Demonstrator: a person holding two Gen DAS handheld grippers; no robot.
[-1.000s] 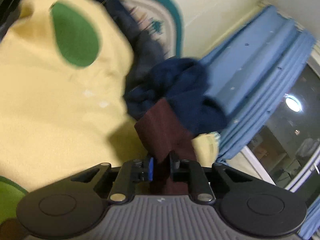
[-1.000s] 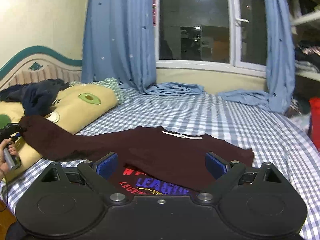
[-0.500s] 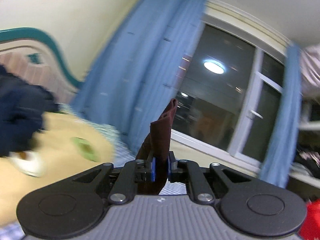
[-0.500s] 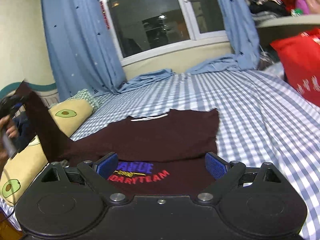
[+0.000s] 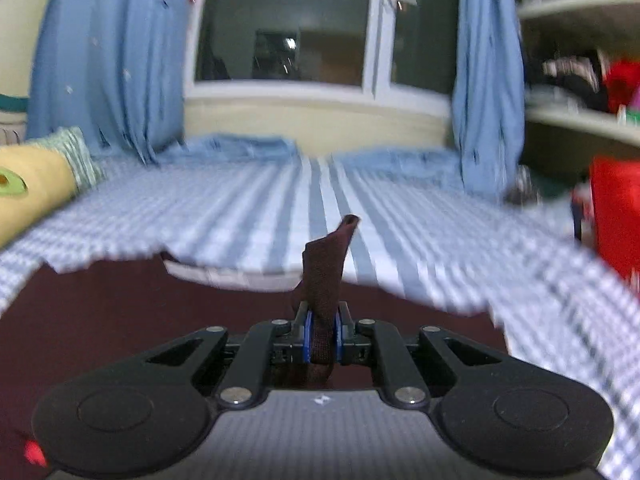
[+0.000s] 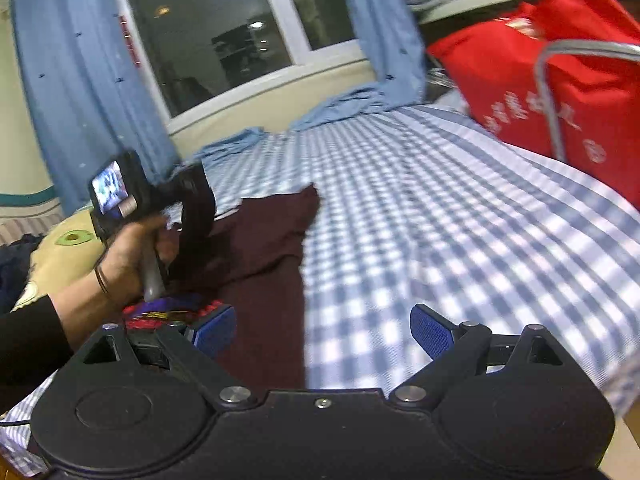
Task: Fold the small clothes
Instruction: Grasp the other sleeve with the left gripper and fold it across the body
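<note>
A dark maroon sweatshirt [image 5: 120, 312] with a coloured print lies on the blue checked bed. My left gripper [image 5: 322, 334] is shut on its sleeve end [image 5: 326, 268], which sticks up between the pads, and holds it over the shirt's body. In the right wrist view the left gripper [image 6: 188, 200] sits above the shirt [image 6: 260, 280] with the sleeve folded across. My right gripper [image 6: 322, 328] is open and empty, low over the shirt's right edge and the sheet.
A yellow avocado pillow [image 5: 28, 196] lies at the left. A red bag [image 6: 540, 92] stands at the bed's right side. Blue curtains [image 5: 108, 60] and a window are at the far end. Checked sheet [image 6: 460, 220] spreads to the right of the shirt.
My left gripper has carried the sleeve from over the pillow rightward across onto the shirt's body. My right gripper has swung to the right, toward the red bag, still open.
</note>
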